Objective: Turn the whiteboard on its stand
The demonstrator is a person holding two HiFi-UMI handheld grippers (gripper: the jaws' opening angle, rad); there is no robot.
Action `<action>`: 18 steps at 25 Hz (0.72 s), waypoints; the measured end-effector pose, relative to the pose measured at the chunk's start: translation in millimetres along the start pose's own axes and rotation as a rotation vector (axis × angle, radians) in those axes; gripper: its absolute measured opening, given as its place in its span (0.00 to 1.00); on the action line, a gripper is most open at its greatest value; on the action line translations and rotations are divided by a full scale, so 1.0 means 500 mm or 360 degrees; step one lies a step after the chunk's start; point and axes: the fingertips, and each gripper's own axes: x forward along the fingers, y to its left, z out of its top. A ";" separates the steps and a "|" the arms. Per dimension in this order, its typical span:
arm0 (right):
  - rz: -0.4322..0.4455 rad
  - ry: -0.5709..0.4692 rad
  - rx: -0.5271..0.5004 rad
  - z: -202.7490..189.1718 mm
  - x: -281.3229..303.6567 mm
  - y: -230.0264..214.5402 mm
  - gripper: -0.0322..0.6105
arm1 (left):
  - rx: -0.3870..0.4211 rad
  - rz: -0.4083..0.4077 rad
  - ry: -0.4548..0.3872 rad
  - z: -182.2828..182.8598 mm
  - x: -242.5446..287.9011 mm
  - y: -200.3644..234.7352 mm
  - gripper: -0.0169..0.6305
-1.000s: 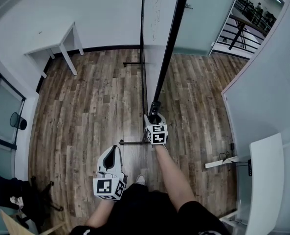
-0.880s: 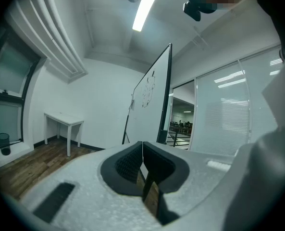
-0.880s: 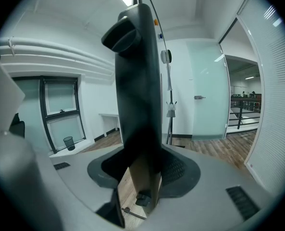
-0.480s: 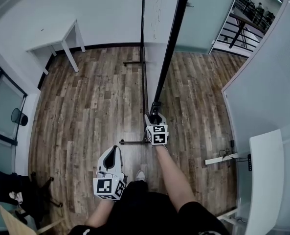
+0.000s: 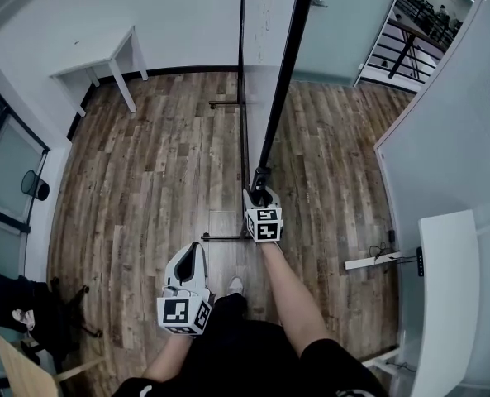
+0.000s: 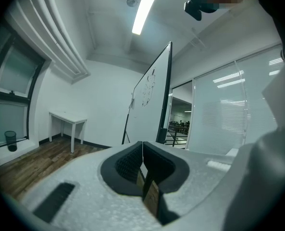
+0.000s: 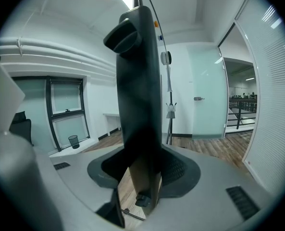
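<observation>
The whiteboard (image 5: pixel 266 23) stands edge-on on its black stand (image 5: pixel 241 114), whose foot bar (image 5: pixel 221 238) lies on the wood floor. My right gripper (image 5: pixel 261 197) is shut on the board's black frame edge (image 5: pixel 283 81) at its near lower end. In the right gripper view the frame (image 7: pixel 140 100) fills the space between the pads of the right gripper (image 7: pixel 147 174). My left gripper (image 5: pixel 192 252) hangs lower left, apart from the board, shut with nothing in it. From the left gripper (image 6: pixel 142 165) the whiteboard (image 6: pixel 152 100) shows ahead, with scribbles on its face.
A white table (image 5: pixel 104 56) stands at the far left wall and a dark bin (image 5: pixel 34 185) by the window. A glass door (image 5: pixel 335 23) is behind the board. A white desk (image 5: pixel 443 296) and a power strip (image 5: pixel 375 261) lie to the right. A chair (image 5: pixel 50 337) is lower left.
Almost nothing: the head view has shifted slightly. The right gripper stays shut on the frame and the left gripper holds its place.
</observation>
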 end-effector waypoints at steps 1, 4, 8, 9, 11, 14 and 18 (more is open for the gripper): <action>0.0003 0.0003 -0.0002 -0.008 -0.012 0.004 0.33 | -0.0005 0.0010 -0.0005 -0.003 -0.015 -0.006 0.05; 0.0015 0.0001 -0.0008 -0.027 -0.049 0.018 0.33 | -0.0002 0.0025 -0.0019 -0.010 -0.060 -0.027 0.05; 0.0021 -0.0009 -0.0010 -0.044 -0.098 0.037 0.33 | -0.0005 0.0035 -0.0025 -0.019 -0.113 -0.052 0.05; 0.0022 -0.0011 -0.0012 -0.048 -0.109 0.041 0.33 | -0.0005 0.0037 -0.0026 -0.023 -0.126 -0.058 0.05; 0.0025 -0.0016 -0.0014 -0.056 -0.132 0.050 0.33 | -0.0009 0.0043 -0.0026 -0.032 -0.152 -0.068 0.05; 0.0028 -0.0023 -0.0017 -0.074 -0.171 0.065 0.33 | -0.0015 0.0056 -0.0026 -0.049 -0.198 -0.081 0.05; 0.0018 -0.0030 -0.0011 -0.097 -0.227 0.084 0.33 | -0.0001 0.0071 -0.0034 -0.058 -0.264 -0.095 0.05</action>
